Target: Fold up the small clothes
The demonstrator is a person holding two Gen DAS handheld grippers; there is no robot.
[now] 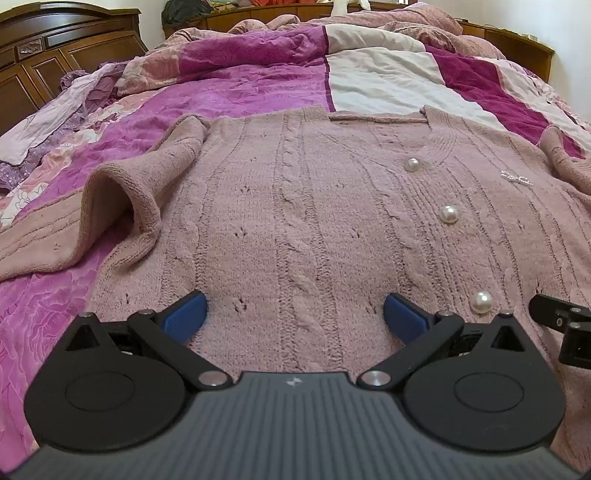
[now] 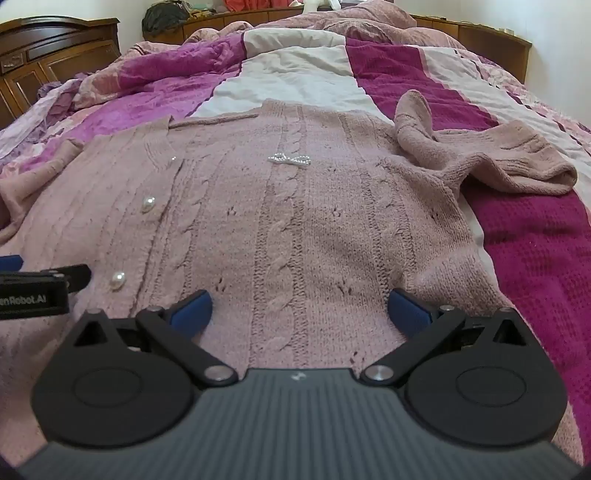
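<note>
A dusty-pink cable-knit cardigan [image 1: 295, 192] with pearl buttons [image 1: 448, 214] lies spread front-up on the bed, hem toward me. Its left sleeve [image 1: 122, 199] is bunched and folded outward; its right sleeve [image 2: 480, 155] lies crumpled beside the body. A small sparkly bow [image 2: 290, 159] sits on the chest. My left gripper [image 1: 295, 314] hovers open over the lower left half of the cardigan, nothing between its blue pads [image 1: 184, 317]. My right gripper [image 2: 299, 314] hovers open over the lower right half, also empty. Each gripper's edge shows in the other's view.
The cardigan rests on a rumpled quilt of magenta [image 2: 535, 258], purple [image 1: 240, 96] and white [image 1: 388, 81] patches. A dark wooden headboard [image 1: 55, 48] stands at the far left, a wooden shelf [image 2: 480, 33] with clutter along the back. A heaped pink blanket [image 2: 369, 18] lies at the far end.
</note>
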